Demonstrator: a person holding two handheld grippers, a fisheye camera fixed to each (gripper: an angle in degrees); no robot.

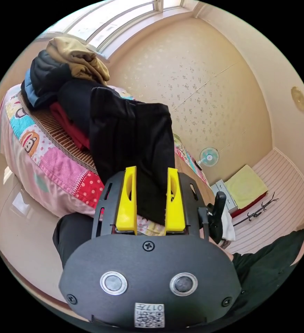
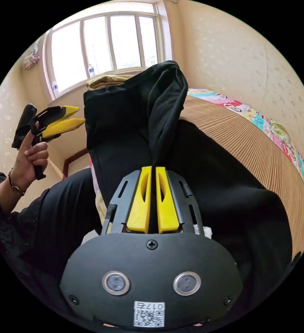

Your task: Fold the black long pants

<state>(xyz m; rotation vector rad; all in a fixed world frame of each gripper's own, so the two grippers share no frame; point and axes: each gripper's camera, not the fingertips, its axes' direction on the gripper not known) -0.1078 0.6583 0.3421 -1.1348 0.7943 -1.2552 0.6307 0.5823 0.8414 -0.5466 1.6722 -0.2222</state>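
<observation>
The black long pants (image 2: pixel 124 121) lie over a woven mat (image 2: pixel 255 145) on a bed, one end hanging over the bed's edge. My right gripper (image 2: pixel 153 168) is shut on a raised fold of the pants, which stands up in a ridge above the jaws. My left gripper (image 2: pixel 76 116) is held up in a hand, off to the side and apart from the pants, its yellow jaws slightly parted with nothing in them. In the left gripper view the open left gripper (image 1: pixel 151 170) points at the hanging end of the pants (image 1: pixel 131 138), which shows behind the gap.
A pile of tan, dark blue and red clothes (image 1: pixel 65 69) sits at the bed's far end on a colourful quilt (image 1: pixel 54 152). The person's black-clad leg (image 2: pixel 65 215) is against the bed. A fan (image 1: pixel 209 156) stands by the wall, and there is a window (image 2: pixel 100 45).
</observation>
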